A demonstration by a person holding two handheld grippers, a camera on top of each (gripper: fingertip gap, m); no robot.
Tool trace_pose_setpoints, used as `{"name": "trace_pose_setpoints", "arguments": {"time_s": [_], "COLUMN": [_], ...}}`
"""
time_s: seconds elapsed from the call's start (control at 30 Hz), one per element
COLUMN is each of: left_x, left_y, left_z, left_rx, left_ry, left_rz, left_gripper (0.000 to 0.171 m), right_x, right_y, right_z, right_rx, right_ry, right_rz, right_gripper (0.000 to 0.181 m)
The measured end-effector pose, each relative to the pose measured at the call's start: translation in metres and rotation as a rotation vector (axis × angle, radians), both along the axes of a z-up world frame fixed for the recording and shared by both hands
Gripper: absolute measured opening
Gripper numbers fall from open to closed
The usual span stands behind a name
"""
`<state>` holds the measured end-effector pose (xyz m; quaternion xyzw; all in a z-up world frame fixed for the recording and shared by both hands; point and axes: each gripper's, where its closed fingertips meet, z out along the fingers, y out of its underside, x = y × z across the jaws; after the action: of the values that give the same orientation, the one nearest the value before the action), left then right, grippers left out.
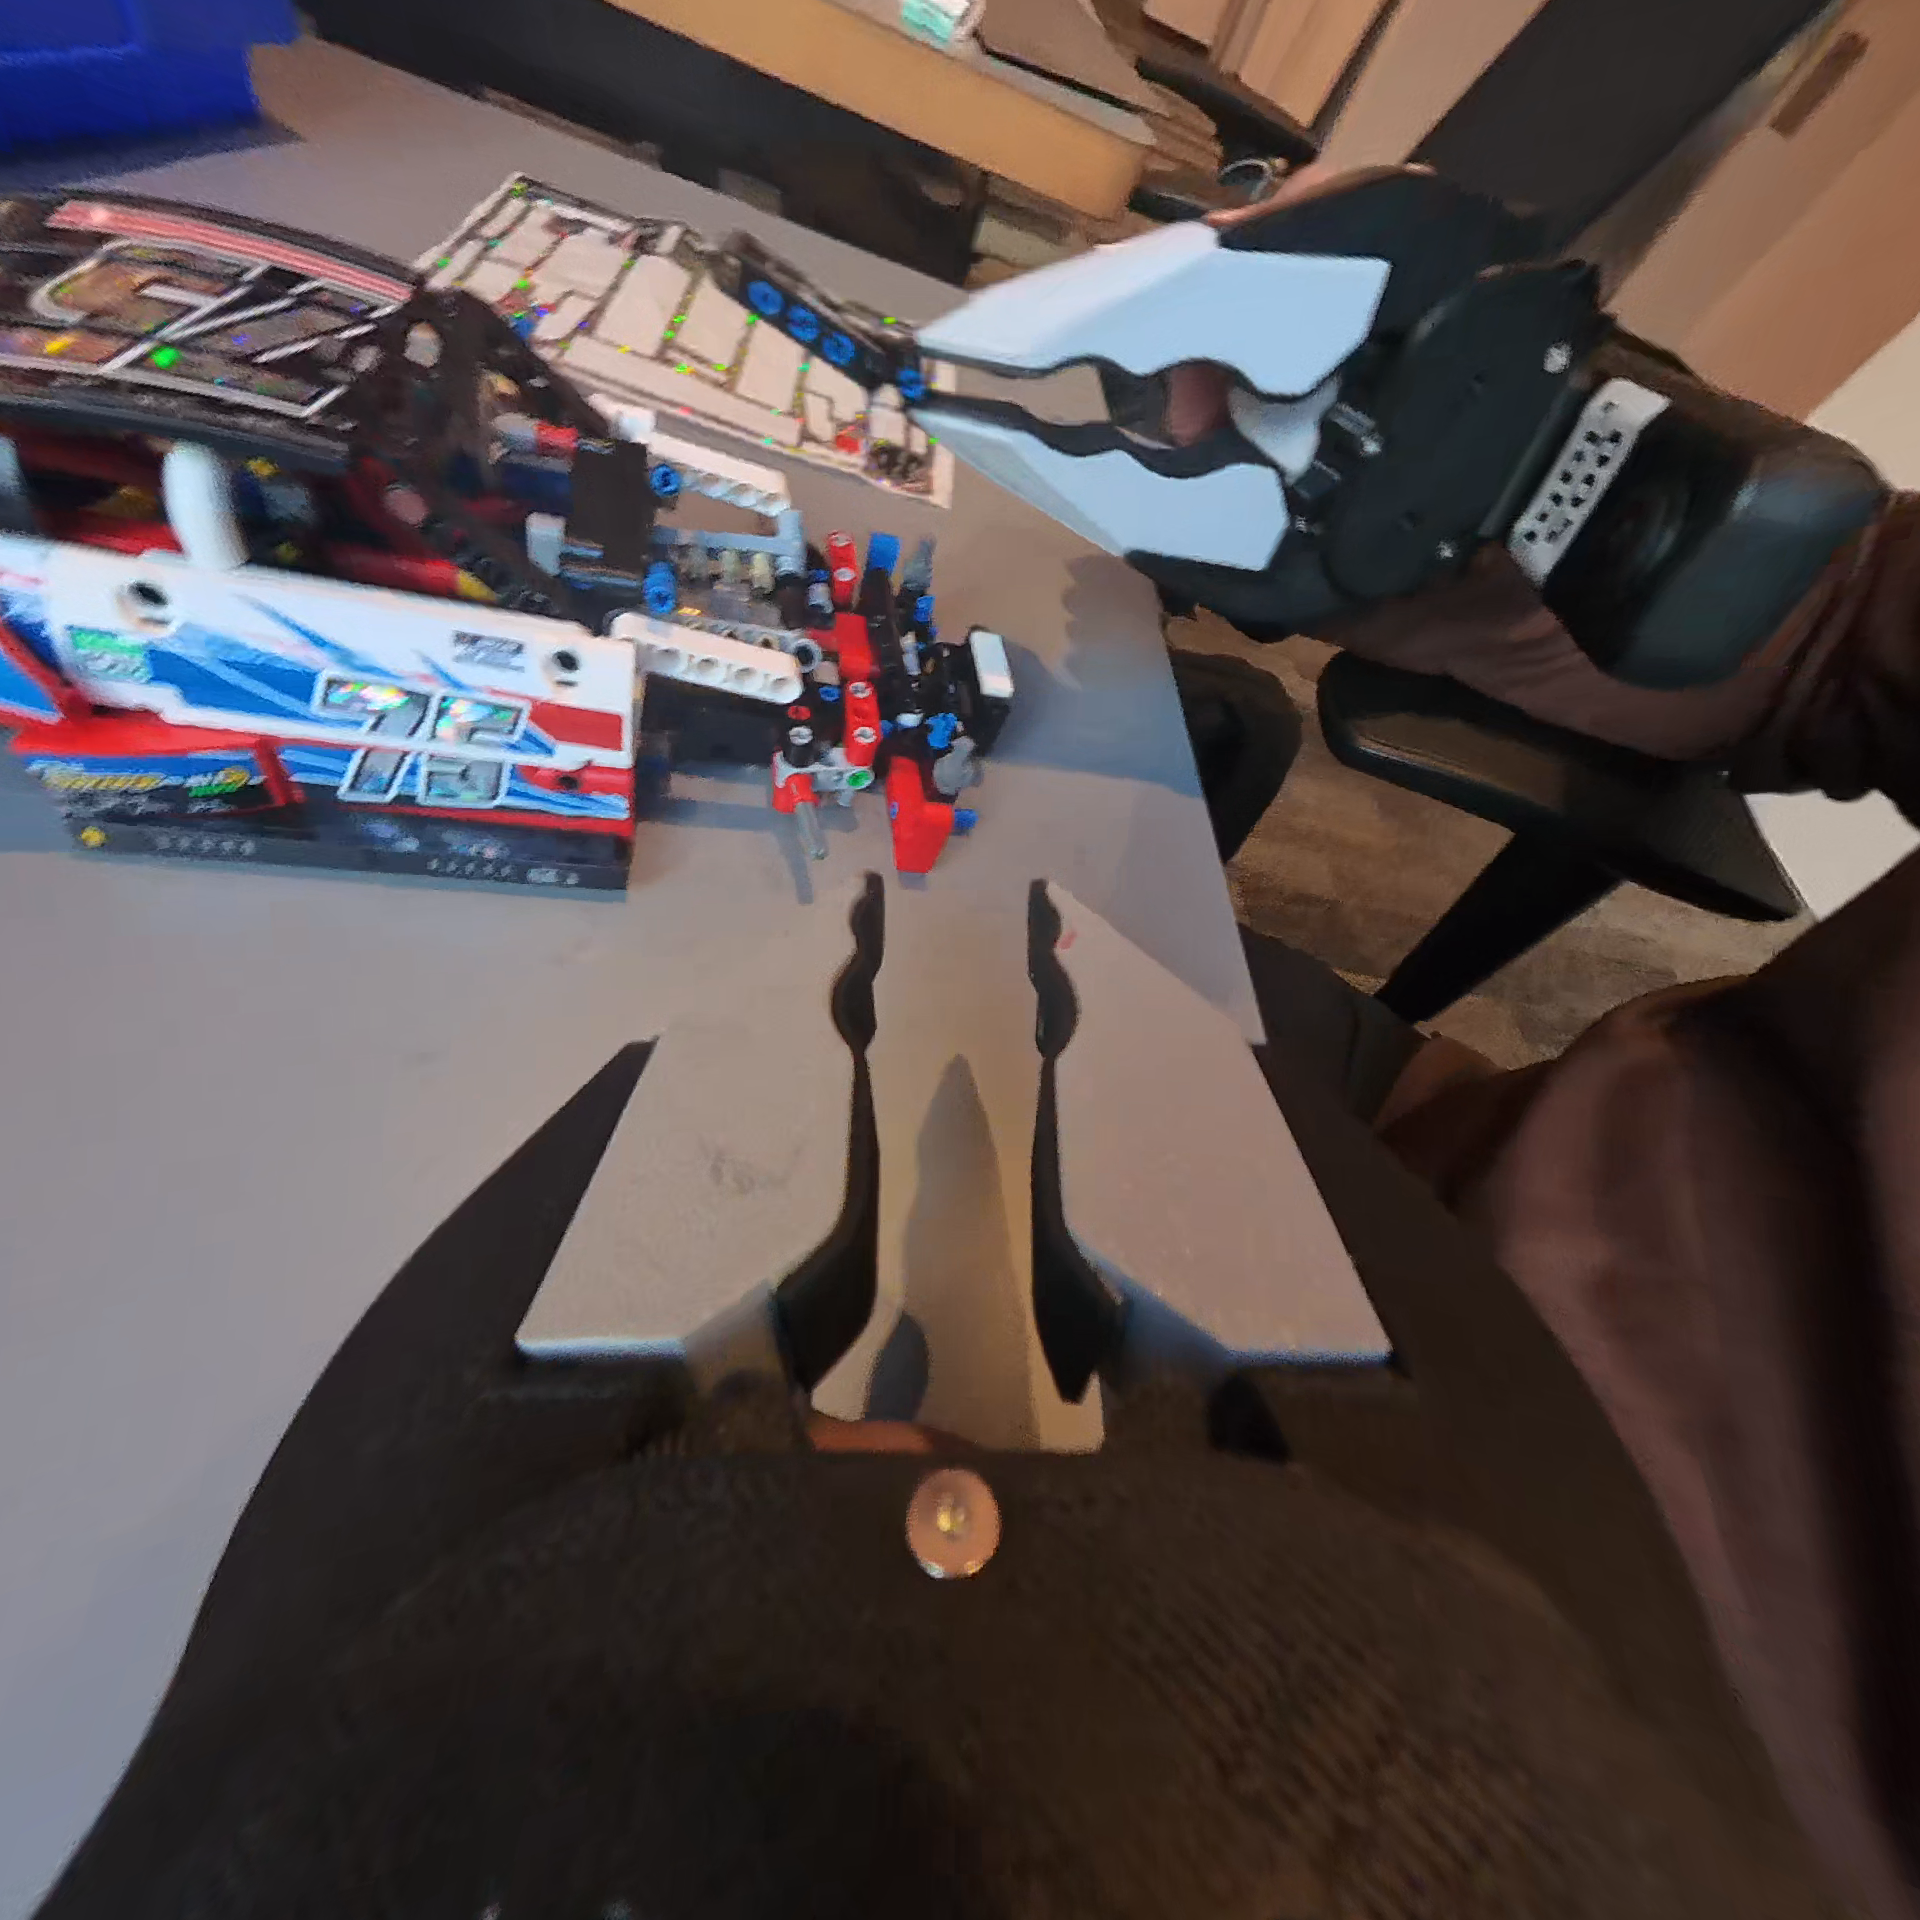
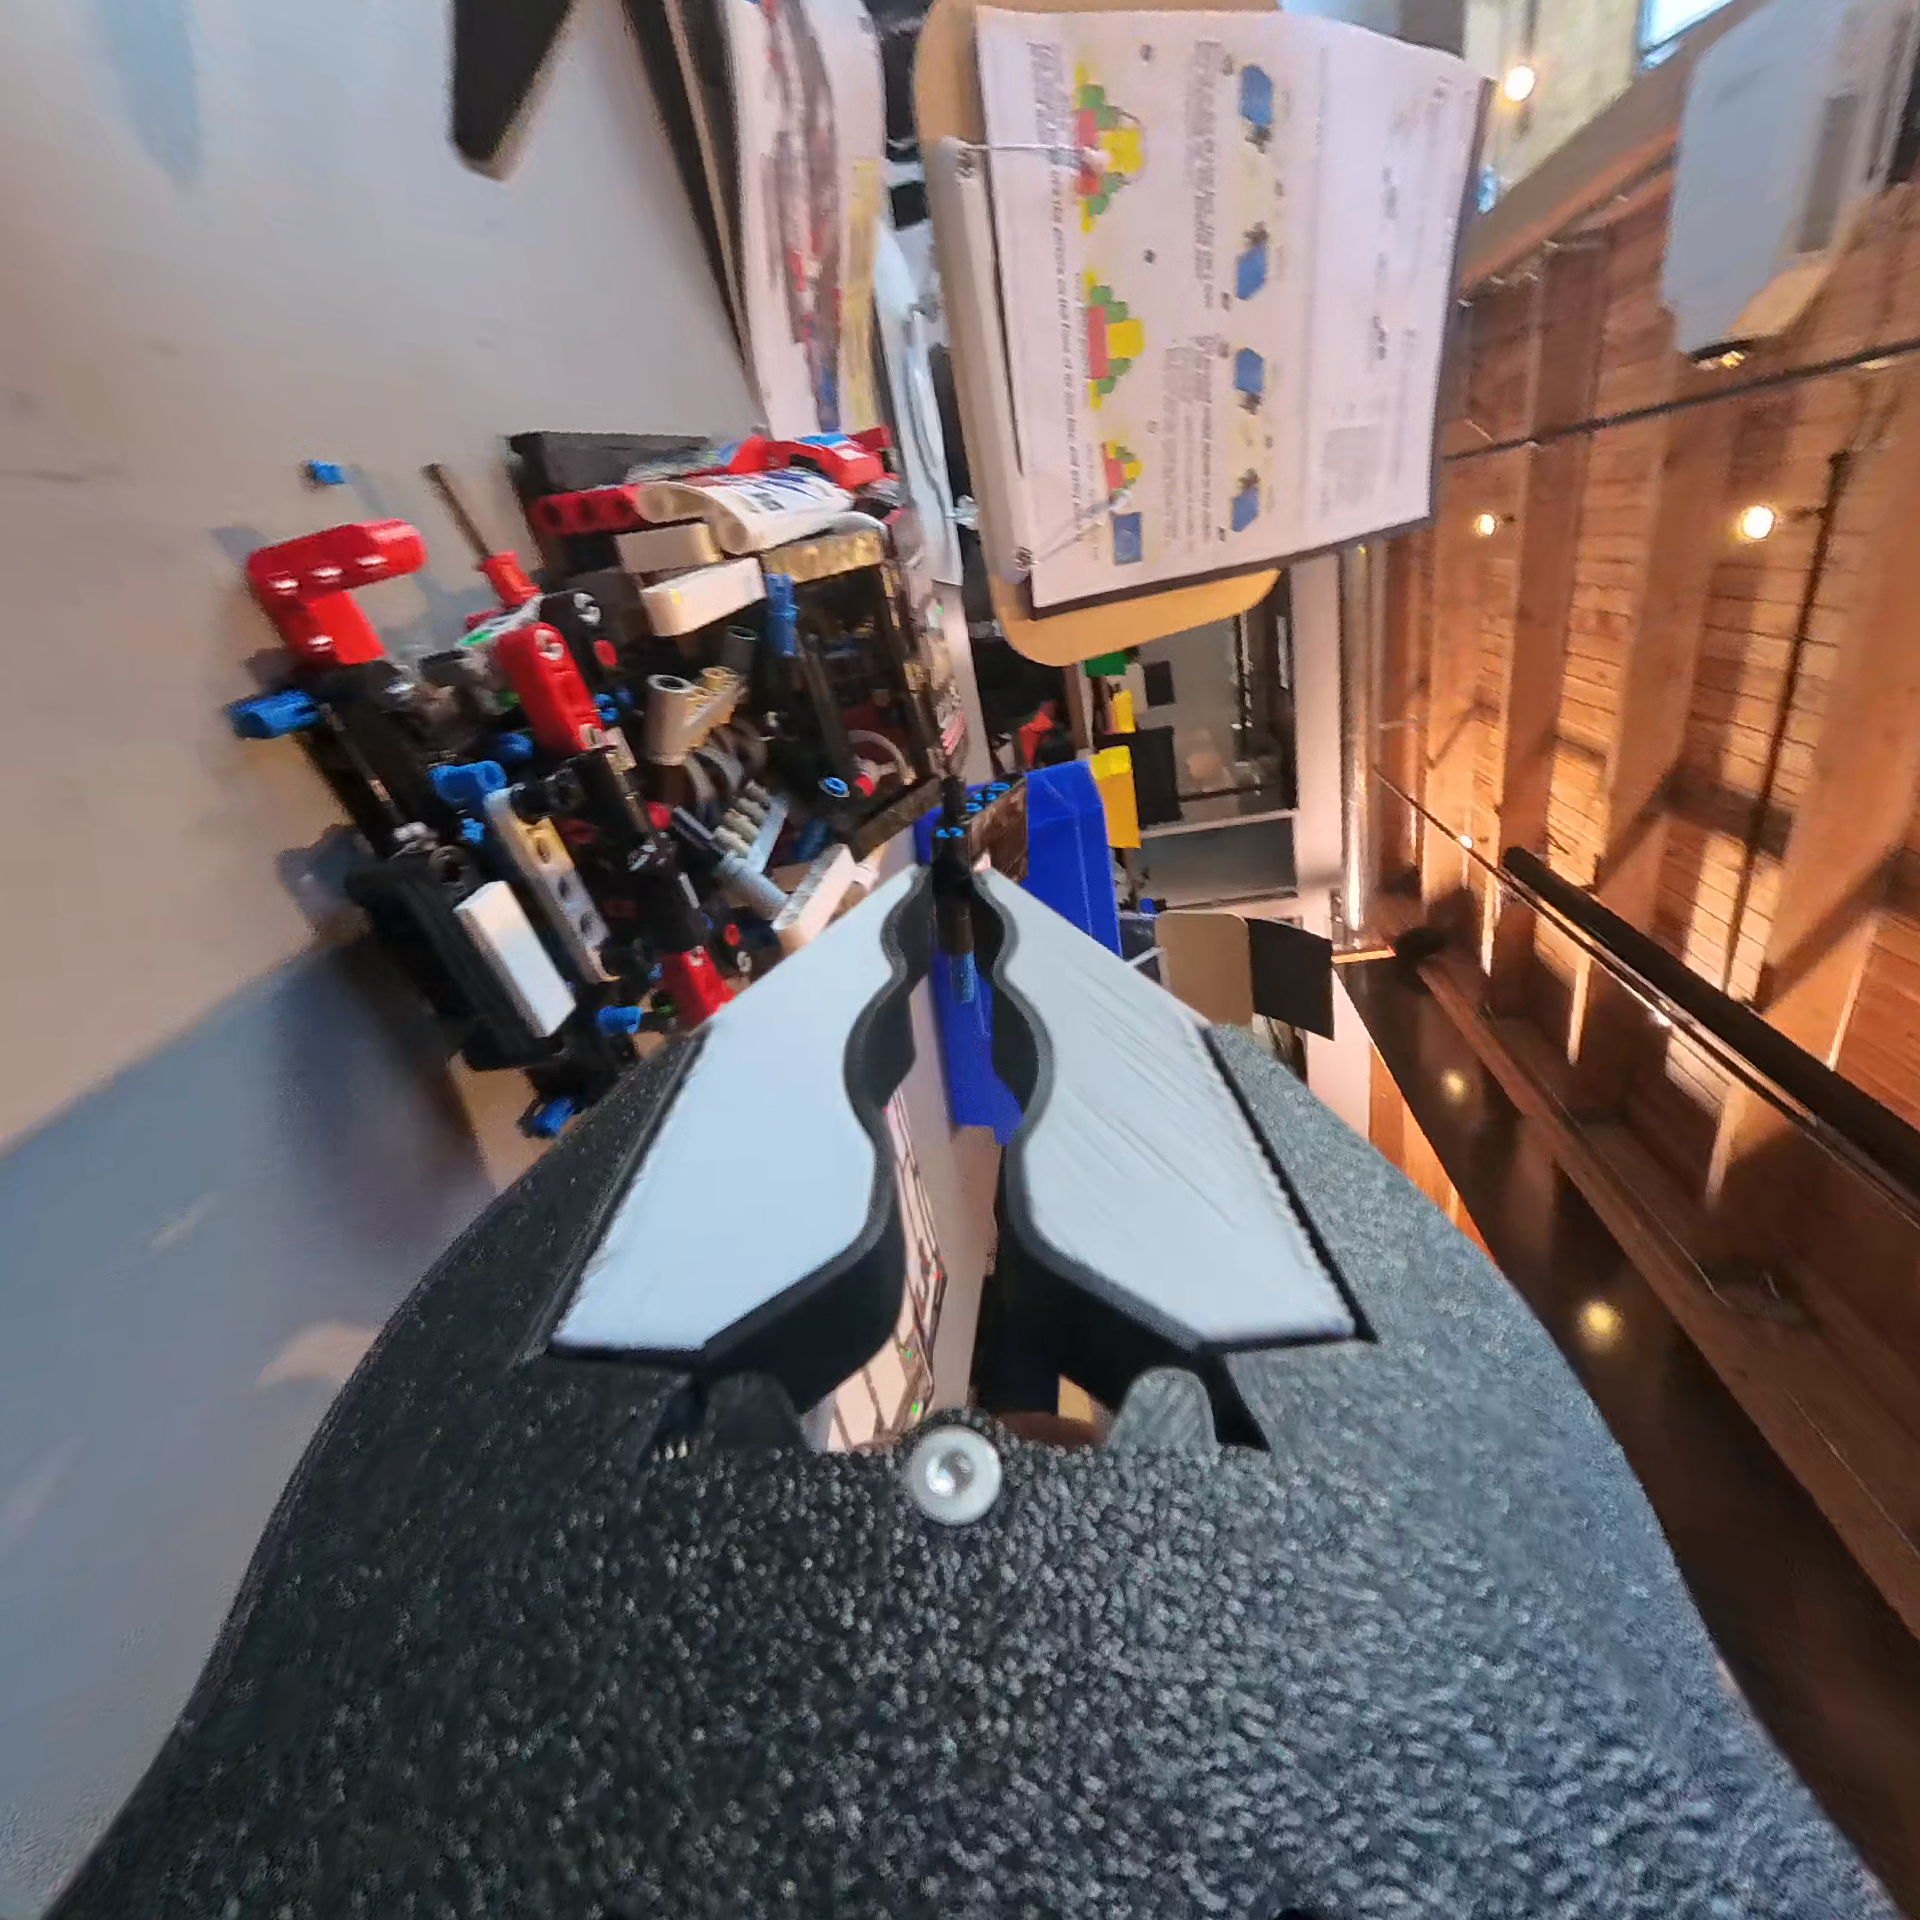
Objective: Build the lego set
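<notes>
A part-built lego race car (image 1: 312,644) with white, red and blue panels stands on the grey table (image 1: 312,1143); its open front chassis (image 1: 883,707) points right. My left gripper (image 1: 954,894) is open and empty, low over the table just in front of the chassis. My right gripper (image 1: 925,379) hovers above and behind the chassis, shut on a thin black beam with blue pins (image 1: 821,322). In the right wrist view the right gripper (image 2: 951,883) pinches that beam (image 2: 951,831) at its tips, beside the car's front (image 2: 623,779).
A sticker sheet (image 1: 675,332) lies behind the car. A blue bin (image 1: 104,73) sits far left. The table edge (image 1: 1195,675) runs at the right, with a black chair (image 1: 1538,790) beyond. Printed instruction sheets on a board (image 2: 1195,291) stand behind the car. About 12 cm separates my left fingertips from my right.
</notes>
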<state>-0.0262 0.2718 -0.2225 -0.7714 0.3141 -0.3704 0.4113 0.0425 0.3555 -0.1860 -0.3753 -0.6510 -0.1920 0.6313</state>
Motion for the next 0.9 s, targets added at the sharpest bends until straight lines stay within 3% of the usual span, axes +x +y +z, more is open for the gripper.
{"name": "trace_pose_setpoints", "arguments": {"time_s": [0.2,0.33,0.5,0.7,0.9], "left_x": [0.024,0.027,0.025,0.023,0.025], "left_y": [-0.018,-0.031,-0.037,-0.034,-0.036], "left_z": [0.006,0.014,0.015,0.015,0.012], "left_rx": [0.08,0.154,0.139,0.075,0.086], "left_ry": [0.003,-0.015,-0.04,-0.076,-0.047], "left_rz": [-0.157,-0.221,-0.264,-0.265,-0.271], "left_gripper": [0.024,0.022,0.021,0.021,0.021], "right_x": [-0.004,-0.015,-0.03,-0.042,-0.049], "right_y": [0.01,0.017,0.025,0.023,0.025], "right_z": [0.016,0.025,0.039,0.026,0.035], "right_rx": [0.007,0.042,0.021,-0.015,-0.009], "right_ry": [0.117,0.087,0.082,0.016,0.024], "right_rz": [-0.1,-0.149,-0.185,-0.184,-0.176], "right_gripper": [0.007,0.007,0.007,0.007,0.007]}}
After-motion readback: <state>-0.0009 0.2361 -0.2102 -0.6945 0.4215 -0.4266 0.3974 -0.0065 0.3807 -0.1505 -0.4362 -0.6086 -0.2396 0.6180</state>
